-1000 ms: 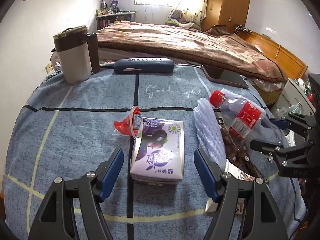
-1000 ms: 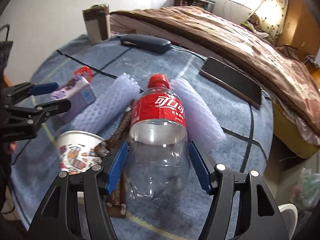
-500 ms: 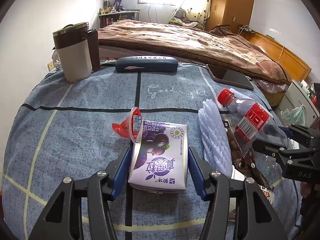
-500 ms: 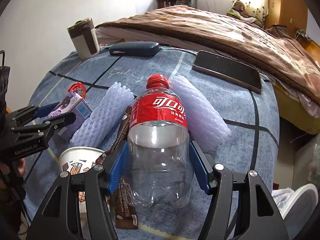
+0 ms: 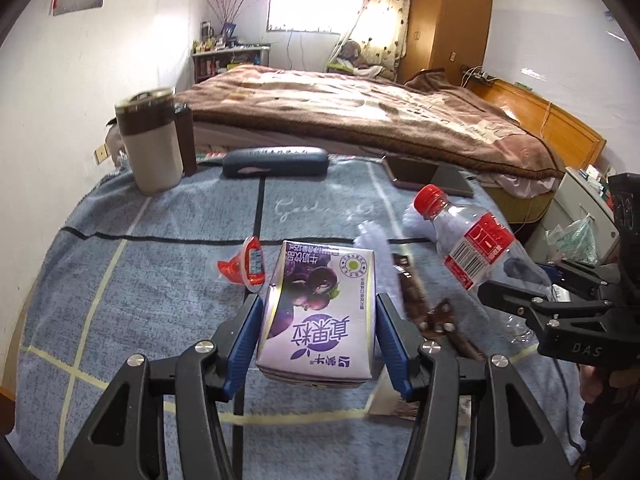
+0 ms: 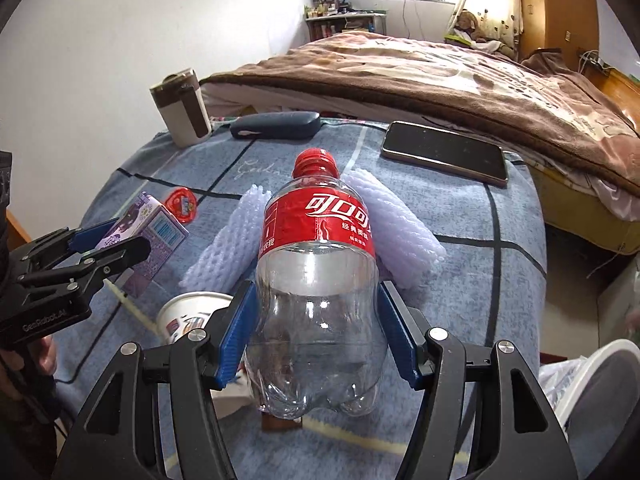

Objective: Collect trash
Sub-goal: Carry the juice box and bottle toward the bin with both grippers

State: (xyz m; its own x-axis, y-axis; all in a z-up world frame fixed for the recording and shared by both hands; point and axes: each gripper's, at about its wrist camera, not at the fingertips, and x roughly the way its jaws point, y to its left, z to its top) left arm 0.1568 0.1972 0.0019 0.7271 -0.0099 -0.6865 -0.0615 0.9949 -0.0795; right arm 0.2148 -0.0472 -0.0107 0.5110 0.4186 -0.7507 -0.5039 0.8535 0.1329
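Both of my tools have risen since a second ago: the left tool (image 5: 316, 336), which stood wide around the purple milk carton (image 5: 318, 312) back then, is now clamped on its sides, and the carton hangs tilted above the blue cloth of the desk (image 5: 160, 272). From the right wrist camera I see the same carton (image 6: 154, 232) pinched in that tool (image 6: 108, 244), off the cloth.

My right tool (image 6: 316, 332) grips the lower body of the empty cola bottle (image 6: 318, 264), blue pads pressed to both sides, red cap pointing away from me. In the left wrist view the bottle (image 5: 476, 252) is held up at a slant, cap toward the bed, with the right tool (image 5: 532, 284) closed on its base.

On the desk I see a red jelly cup (image 5: 250, 264) just beside the carton's far corner, two white foam nets (image 6: 224, 248) lying under and beside the bottle, a brown snack wrapper (image 5: 416, 300) between carton and bottle, and a printed paper cup (image 6: 188, 316) near my right tool's left finger. Farther back stand a beige and brown mug (image 5: 154, 144), a dark glasses case (image 5: 276, 162) and a phone (image 6: 444, 156) lying flat near the desk's bed-side edge. A brown blanket (image 5: 360, 112) covers the bed beyond.
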